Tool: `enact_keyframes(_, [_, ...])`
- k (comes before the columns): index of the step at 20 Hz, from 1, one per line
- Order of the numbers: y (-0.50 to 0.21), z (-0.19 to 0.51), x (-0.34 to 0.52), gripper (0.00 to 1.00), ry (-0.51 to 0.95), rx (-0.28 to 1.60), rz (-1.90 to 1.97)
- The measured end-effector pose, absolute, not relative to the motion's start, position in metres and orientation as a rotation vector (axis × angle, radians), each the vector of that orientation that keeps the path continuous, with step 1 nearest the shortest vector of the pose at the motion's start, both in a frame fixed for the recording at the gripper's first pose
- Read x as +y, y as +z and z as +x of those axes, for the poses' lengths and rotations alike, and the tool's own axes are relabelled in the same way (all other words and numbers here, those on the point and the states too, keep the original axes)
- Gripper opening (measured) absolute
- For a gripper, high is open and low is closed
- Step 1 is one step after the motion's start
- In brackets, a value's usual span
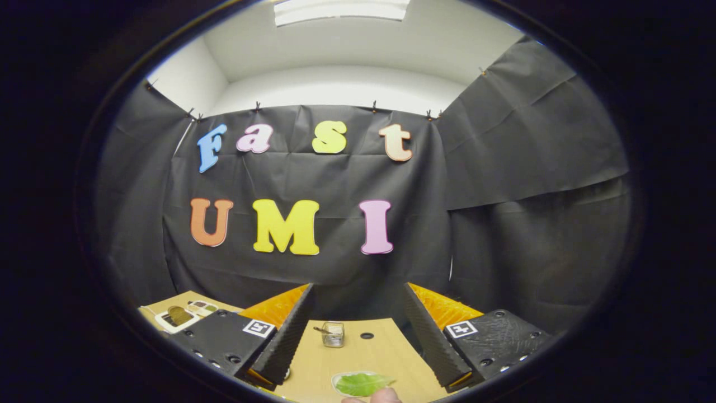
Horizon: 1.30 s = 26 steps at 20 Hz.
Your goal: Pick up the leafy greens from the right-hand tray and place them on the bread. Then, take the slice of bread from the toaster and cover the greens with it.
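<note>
My gripper [358, 313] is open and held high above the wooden table [386, 352], with nothing between its fingers. Below and between the fingers lies a small tray [338, 385] with the leafy greens [362, 384] on it. Farther ahead on the table stands a small metal toaster [333, 334], seen between the fingers; I cannot tell if bread is in it. Off past the left finger sits a white tray [168, 322] with a slice of bread [180, 315] on it.
A person's fingertip [379, 396] shows just under the greens' tray. A small dark hole [367, 336] marks the table beside the toaster. The booth's black cloth wall rises right behind the table.
</note>
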<state>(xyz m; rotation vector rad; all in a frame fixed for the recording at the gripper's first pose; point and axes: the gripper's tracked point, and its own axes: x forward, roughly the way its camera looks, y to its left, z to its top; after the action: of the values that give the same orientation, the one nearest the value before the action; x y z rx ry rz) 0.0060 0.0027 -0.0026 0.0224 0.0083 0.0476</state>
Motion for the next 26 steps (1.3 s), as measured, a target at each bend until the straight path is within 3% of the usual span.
enact_keyframes(10, [-0.059, 0.028, -0.040, 0.95, 0.080, 0.114, 0.017])
enact_keyframes(26, [-0.363, 0.086, -0.079, 0.96, 0.167, 0.599, 0.072])
